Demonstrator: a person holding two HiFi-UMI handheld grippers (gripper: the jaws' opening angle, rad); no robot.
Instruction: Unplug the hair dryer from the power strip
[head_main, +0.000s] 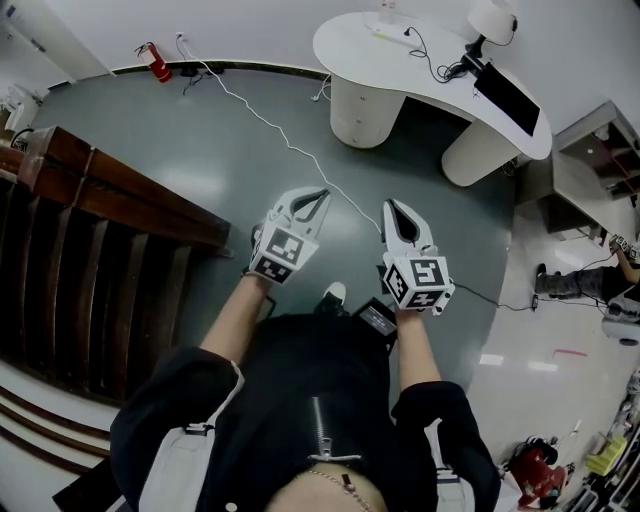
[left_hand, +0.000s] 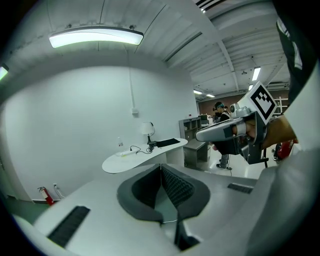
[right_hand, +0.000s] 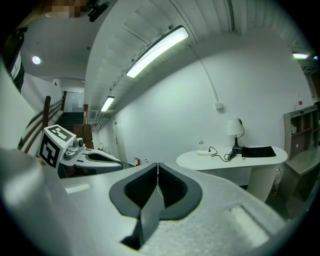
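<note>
I have the left gripper (head_main: 322, 193) and right gripper (head_main: 389, 205) both pinched closed, empty; the power strip (head_main: 388, 33) lies on the white desk (head_main: 430, 95) at one o'clock, a black cord (head_main: 428, 52) running from it

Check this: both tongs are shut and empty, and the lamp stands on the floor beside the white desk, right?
No: the lamp stands on the desk, as the right gripper view shows. The left tongs and right tongs are shut and empty.
</note>
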